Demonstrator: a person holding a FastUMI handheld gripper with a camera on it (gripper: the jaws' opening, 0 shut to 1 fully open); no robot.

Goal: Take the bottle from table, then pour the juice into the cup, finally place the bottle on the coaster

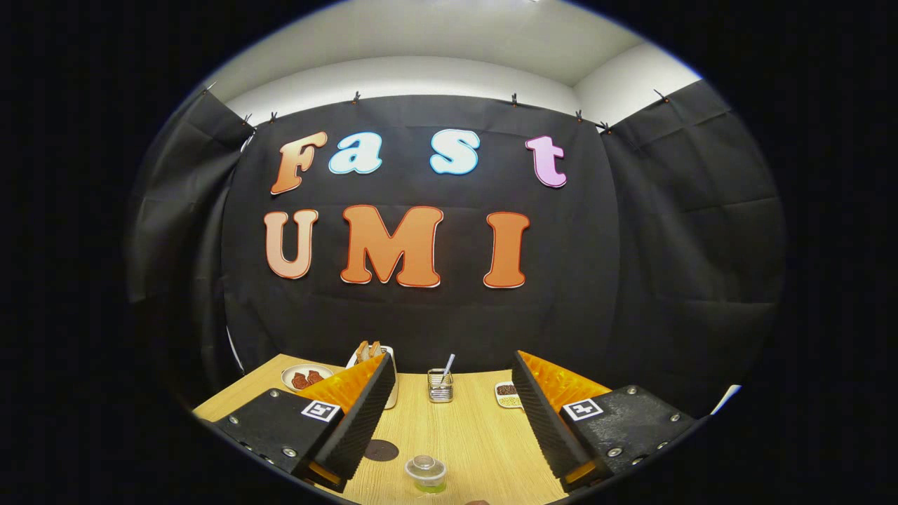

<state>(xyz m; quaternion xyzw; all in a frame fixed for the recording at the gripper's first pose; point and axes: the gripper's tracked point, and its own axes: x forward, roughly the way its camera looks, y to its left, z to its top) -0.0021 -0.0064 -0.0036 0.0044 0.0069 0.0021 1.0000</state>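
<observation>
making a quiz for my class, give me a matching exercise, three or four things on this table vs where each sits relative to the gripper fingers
Things:
1. bottle
2. coaster
3. wire holder
4. plate

Places:
A. far across the table, ahead of the gap between the fingers
B. dark disc close beside the left finger
C. near, low between the open fingers
D. far, outside the left finger

Pairs: 1-C, 2-B, 3-A, 4-D

Bright, even overhead light, sharp focus, soft shadows on the table (477,435), strong fisheye bending toward the edges.
</observation>
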